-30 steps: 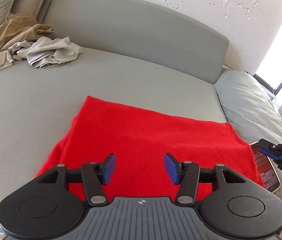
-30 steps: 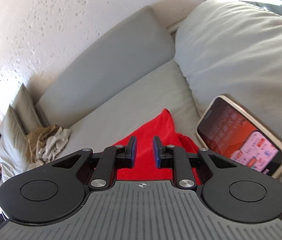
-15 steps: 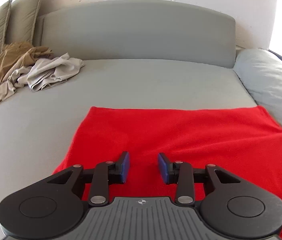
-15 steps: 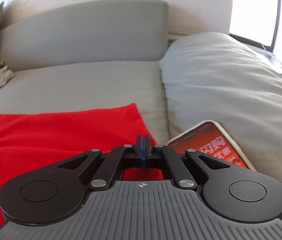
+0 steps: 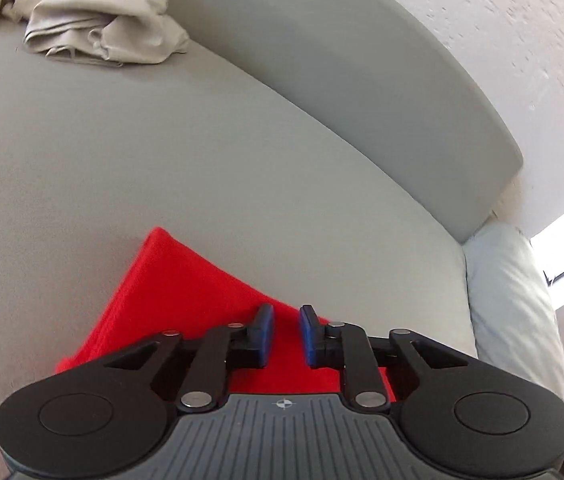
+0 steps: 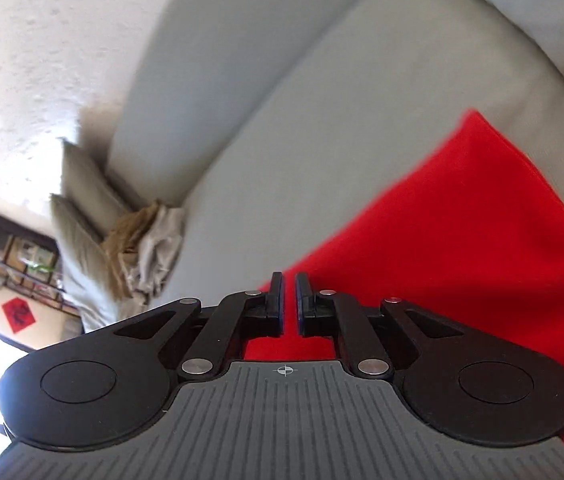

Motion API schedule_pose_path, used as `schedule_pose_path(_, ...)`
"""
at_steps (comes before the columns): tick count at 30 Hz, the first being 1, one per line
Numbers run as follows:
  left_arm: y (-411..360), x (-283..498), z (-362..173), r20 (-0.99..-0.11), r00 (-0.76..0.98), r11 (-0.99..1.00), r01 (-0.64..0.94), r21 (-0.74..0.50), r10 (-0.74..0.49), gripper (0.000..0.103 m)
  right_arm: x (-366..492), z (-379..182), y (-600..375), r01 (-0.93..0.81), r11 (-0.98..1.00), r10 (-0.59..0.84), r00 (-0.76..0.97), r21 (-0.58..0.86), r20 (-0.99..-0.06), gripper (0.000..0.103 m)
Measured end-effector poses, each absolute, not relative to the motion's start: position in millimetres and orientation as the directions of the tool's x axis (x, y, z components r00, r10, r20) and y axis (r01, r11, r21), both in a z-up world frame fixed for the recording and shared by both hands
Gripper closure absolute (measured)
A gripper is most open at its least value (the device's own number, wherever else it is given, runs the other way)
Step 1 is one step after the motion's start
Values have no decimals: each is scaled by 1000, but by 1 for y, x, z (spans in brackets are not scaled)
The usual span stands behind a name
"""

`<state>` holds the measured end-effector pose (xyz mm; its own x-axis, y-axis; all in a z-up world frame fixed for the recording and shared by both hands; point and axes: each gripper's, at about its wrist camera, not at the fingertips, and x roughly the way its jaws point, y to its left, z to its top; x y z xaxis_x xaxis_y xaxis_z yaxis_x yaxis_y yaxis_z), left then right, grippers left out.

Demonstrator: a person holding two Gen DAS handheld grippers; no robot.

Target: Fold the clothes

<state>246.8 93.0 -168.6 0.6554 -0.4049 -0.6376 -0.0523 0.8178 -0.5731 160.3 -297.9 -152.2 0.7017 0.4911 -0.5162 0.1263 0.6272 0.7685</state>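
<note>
— So, where is the red cloth [image 5: 186, 300] now?
— It lies flat on the grey sofa [image 5: 162, 160], under both tools. The left gripper [image 5: 285, 334] hangs above its far edge, jaws apart with a narrow gap, holding nothing.
— And the right gripper [image 6: 289, 304]?
— Above the cloth too; its jaws are almost together, only a thin slit, nothing between them.
— Any writing to read?
— No. A red paper square [image 6: 18, 314] hangs on the wall, too blurred. Crumpled beige clothes [image 5: 98, 36] lie far off.
</note>
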Motion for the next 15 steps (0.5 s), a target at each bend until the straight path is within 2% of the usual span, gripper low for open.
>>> schedule_pose_path(2,103,252,-170,-646,684,832,-101,-545,-340,90,164,-160,-303,147,674,424,725,724,-542,103)
schedule_pose_path(3,107,253,-170,-651,698,842,-127,-524,-299,92,163,-154,-306,184,734,309,766,653,-563,102)
schedule_pose_path(6,122,249,-162,-668,717,855,-206,-476,-199,93,156,-149,-341,409,689,39,803,598,-595,100)
schedule_pose_path(7,125,246,-156,-671,720,867,-210,-452,-175,93,152,-149,-351,440,667,10,802,602,-597,101)
schedule_pose_path(8,126,242,-148,-674,723,881,-211,-423,-151,93,147,-144,-357,459,674,-21,795,578,-607,93)
schedule_pose_path(9,125,234,-138,-676,726,898,-205,-389,-127,91,140,-137,-359,472,696,-56,787,541,-615,93)
schedule_pose_path(10,122,224,-127,-677,729,913,-201,-355,-103,80,128,-128,-361,455,707,-57,800,542,-597,93)
schedule_pose_path(11,119,213,-115,-675,732,928,-185,-324,-90,76,116,-120,-363,437,717,-58,813,543,-579,93)
schedule_pose_path(13,112,182,-91,-658,741,950,-94,-298,-133,68,86,-102,-359,396,733,-33,833,553,-552,89)
schedule_pose_path(15,96,146,-71,-651,734,961,7,-277,-193,62,56,-86,-351,347,759,4,844,551,-536,70)
